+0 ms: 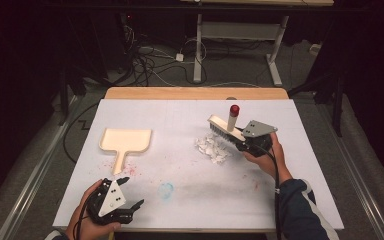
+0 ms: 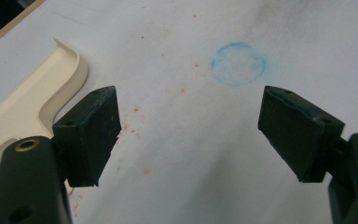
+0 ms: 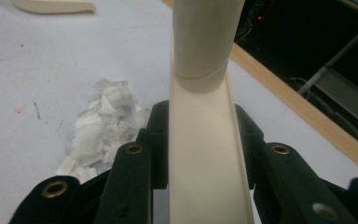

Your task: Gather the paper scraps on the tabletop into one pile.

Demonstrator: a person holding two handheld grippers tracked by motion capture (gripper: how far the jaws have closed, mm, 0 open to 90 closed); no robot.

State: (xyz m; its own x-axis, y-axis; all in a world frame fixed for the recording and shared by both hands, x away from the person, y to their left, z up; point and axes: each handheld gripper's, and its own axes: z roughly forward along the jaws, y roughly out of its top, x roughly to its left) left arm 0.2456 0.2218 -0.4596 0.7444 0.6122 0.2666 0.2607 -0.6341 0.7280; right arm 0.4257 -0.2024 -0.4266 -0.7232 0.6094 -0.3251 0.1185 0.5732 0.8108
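Currently we hold the brush [image 1: 223,129] clamped in the right hand-held gripper [image 1: 248,142] beside the paper scraps [image 1: 211,148], while the left hand-held gripper [image 1: 126,192] hangs spread and empty near the dustpan [image 1: 125,141]; sweeping toward the unsteadied dustpan would likely scatter scraps across the tabletop [image 1: 190,190].

We list a dim room: grey floor [image 1: 40,150], tangled cables [image 1: 150,62] beyond the white-topped table [image 1: 280,200], a white-legged desk [image 1: 240,30] at the back, and dark curtains [image 1: 15,75] on both sides.
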